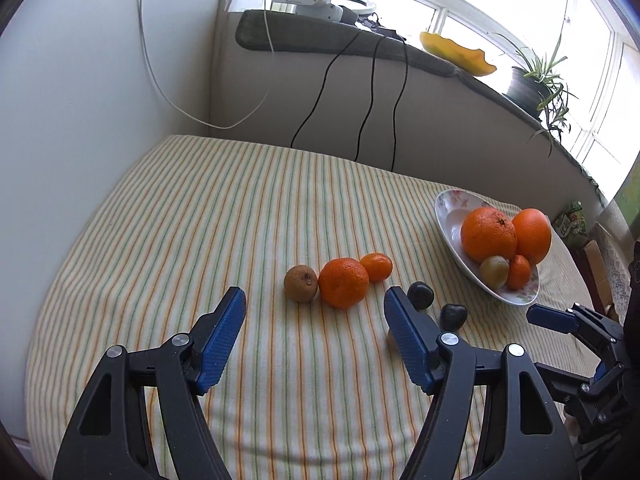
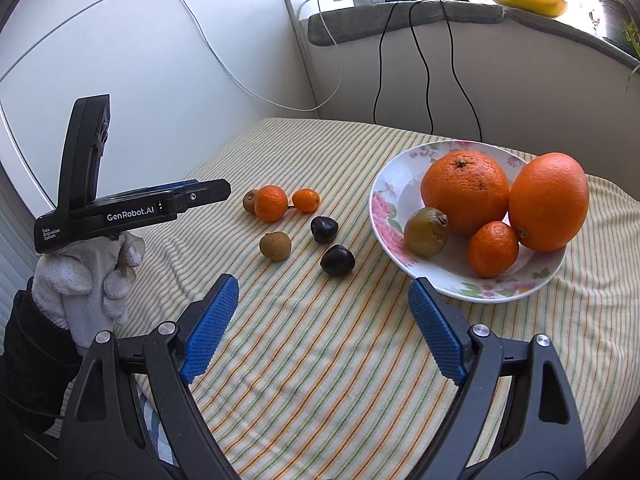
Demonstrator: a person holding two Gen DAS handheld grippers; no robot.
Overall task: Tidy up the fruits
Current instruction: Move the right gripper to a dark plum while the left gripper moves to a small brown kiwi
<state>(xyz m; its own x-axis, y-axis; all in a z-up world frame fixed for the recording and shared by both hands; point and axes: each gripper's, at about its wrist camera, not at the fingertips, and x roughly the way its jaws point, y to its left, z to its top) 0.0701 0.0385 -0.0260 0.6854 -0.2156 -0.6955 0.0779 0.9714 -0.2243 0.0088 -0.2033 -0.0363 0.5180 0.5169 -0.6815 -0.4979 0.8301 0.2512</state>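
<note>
Striped cloth (image 2: 320,360) in cream, green and orange is spread over the desk, which is set into a corner between white walls and a windowsill (image 2: 420,16) from which black cables (image 2: 424,72) and one white cable are hung; a potted plant (image 1: 532,80) and a yellow dish (image 1: 456,54) are seen on the sill. The left gripper (image 1: 316,306) is held low over the near part of the cloth with its blue pads wide apart and nothing between them, pointed toward the loose fruit. The right gripper (image 2: 324,294) is likewise spread wide and empty, its right finger close to the near rim of the flowered plate (image 2: 384,200). The left gripper is carried by a white-gloved hand (image 2: 88,280) (seen from the right wrist view). On the plate four fruits are counted: two large oranges (image 2: 466,190), one small mandarin (image 2: 492,248) and one greenish-brown fruit (image 2: 426,232), all touching. On the cloth six are counted: two mandarins (image 2: 271,203), two dark plums (image 2: 338,259) and two brown fruits (image 2: 275,245), one of which is touching the larger mandarin.
</note>
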